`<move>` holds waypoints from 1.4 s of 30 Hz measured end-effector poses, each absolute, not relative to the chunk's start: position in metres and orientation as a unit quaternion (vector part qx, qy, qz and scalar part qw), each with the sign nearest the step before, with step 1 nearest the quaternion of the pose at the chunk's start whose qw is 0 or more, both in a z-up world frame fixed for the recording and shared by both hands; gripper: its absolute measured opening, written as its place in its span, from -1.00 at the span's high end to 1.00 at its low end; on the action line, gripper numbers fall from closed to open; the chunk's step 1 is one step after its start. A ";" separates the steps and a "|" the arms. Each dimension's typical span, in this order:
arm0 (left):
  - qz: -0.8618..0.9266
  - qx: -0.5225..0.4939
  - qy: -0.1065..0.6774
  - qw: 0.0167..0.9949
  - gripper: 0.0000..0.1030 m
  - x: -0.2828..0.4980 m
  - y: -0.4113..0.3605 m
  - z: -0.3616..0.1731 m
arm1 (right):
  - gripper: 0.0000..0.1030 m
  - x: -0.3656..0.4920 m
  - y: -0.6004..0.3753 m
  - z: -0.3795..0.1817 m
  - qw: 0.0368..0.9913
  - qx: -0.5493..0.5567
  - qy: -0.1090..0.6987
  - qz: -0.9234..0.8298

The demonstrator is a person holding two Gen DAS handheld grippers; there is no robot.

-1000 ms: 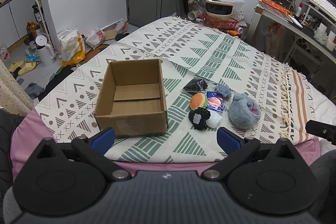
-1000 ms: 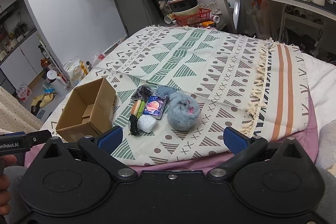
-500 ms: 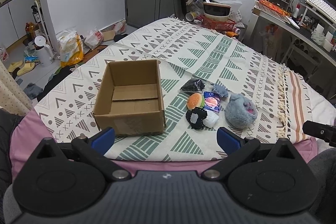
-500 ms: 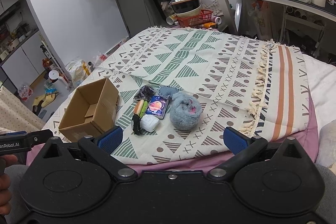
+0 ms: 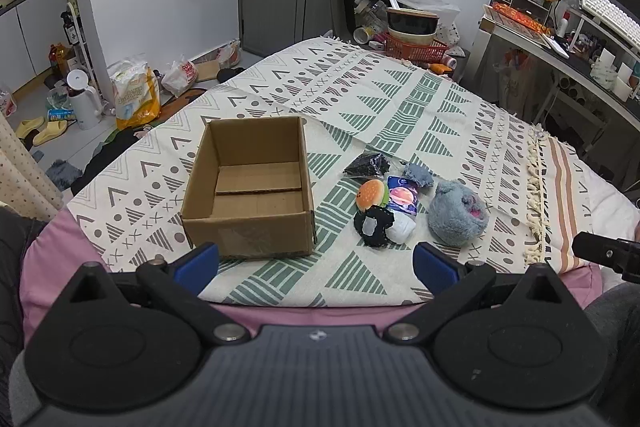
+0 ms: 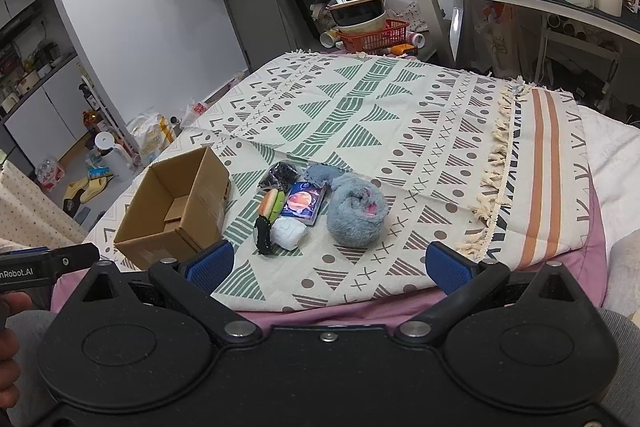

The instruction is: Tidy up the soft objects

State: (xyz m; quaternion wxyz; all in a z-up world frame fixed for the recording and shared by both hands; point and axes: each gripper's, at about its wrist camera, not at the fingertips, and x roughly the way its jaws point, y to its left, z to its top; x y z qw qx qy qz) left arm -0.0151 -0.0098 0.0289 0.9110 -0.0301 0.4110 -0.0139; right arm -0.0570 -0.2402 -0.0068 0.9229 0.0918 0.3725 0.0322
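A: What lies ahead of the left gripper (image 5: 316, 263)?
B: A bed (image 5: 400, 99) under a patterned blanket; straight ahead, an open cardboard box (image 5: 250, 189).
A: And the soft things?
B: Ahead of the right gripper (image 6: 326, 263), right of the box: a grey plush (image 6: 356, 211), a burger toy (image 5: 372, 194), a black-and-white toy (image 5: 374, 225).
A: Gripper states?
B: Both spread wide, holding nothing.

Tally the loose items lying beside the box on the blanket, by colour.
Grey-blue: 2, big plush, small plush
Black: 2, bag, black-and-white toy
Orange: 1, burger toy
White: 1, bundle
Dark blue: 1, packet
Total: 7
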 end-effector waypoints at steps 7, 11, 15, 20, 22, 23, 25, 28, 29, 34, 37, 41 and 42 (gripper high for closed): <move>-0.014 -0.032 0.410 0.911 -0.99 -0.017 -0.007 0.029 | -1.00 -0.056 -0.239 -0.008 0.921 0.093 0.376 0.029; -0.015 -0.032 0.411 0.911 -0.99 -0.017 -0.007 0.027 | -1.00 -0.056 -0.239 -0.007 0.921 0.091 0.377 0.028; -0.016 -0.034 0.410 0.911 -0.99 -0.017 -0.007 0.028 | -1.00 -0.055 -0.239 -0.008 0.920 0.092 0.380 0.027; -0.017 -0.035 0.413 0.910 -0.99 -0.018 -0.004 0.028 | -1.00 -0.051 -0.239 -0.010 0.919 0.092 0.383 0.028; -0.016 -0.035 0.415 0.909 -0.99 -0.016 -0.004 0.028 | -1.00 -0.049 -0.238 -0.011 0.918 0.090 0.384 0.030; -0.016 -0.035 0.416 0.908 -0.99 -0.015 -0.003 0.028 | -1.00 -0.048 -0.237 -0.011 0.918 0.089 0.384 0.031; -0.015 -0.036 0.418 0.908 -0.99 -0.012 -0.004 0.026 | -1.00 -0.046 -0.237 -0.013 0.917 0.089 0.387 0.032; -0.015 -0.037 0.419 0.907 -0.99 -0.011 -0.005 0.025 | -1.00 -0.042 -0.236 -0.015 0.916 0.090 0.388 0.037; -0.015 -0.038 0.420 0.906 -0.99 -0.009 -0.004 0.024 | -1.00 -0.040 -0.236 -0.015 0.916 0.090 0.388 0.038; -0.013 -0.041 0.427 0.903 -0.99 0.000 -0.005 0.018 | -1.00 -0.031 -0.241 -0.018 0.915 0.096 0.390 0.038; -0.017 -0.042 0.428 0.902 -0.99 0.004 -0.006 0.014 | -1.00 -0.024 -0.247 -0.022 0.913 0.101 0.394 0.032; -0.022 -0.048 0.425 0.904 -0.99 0.011 -0.010 0.012 | -1.00 -0.015 -0.256 -0.026 0.911 0.116 0.395 0.027; -0.021 -0.048 0.424 0.904 -0.99 0.014 -0.011 0.011 | -1.00 -0.013 -0.259 -0.027 0.910 0.123 0.396 0.026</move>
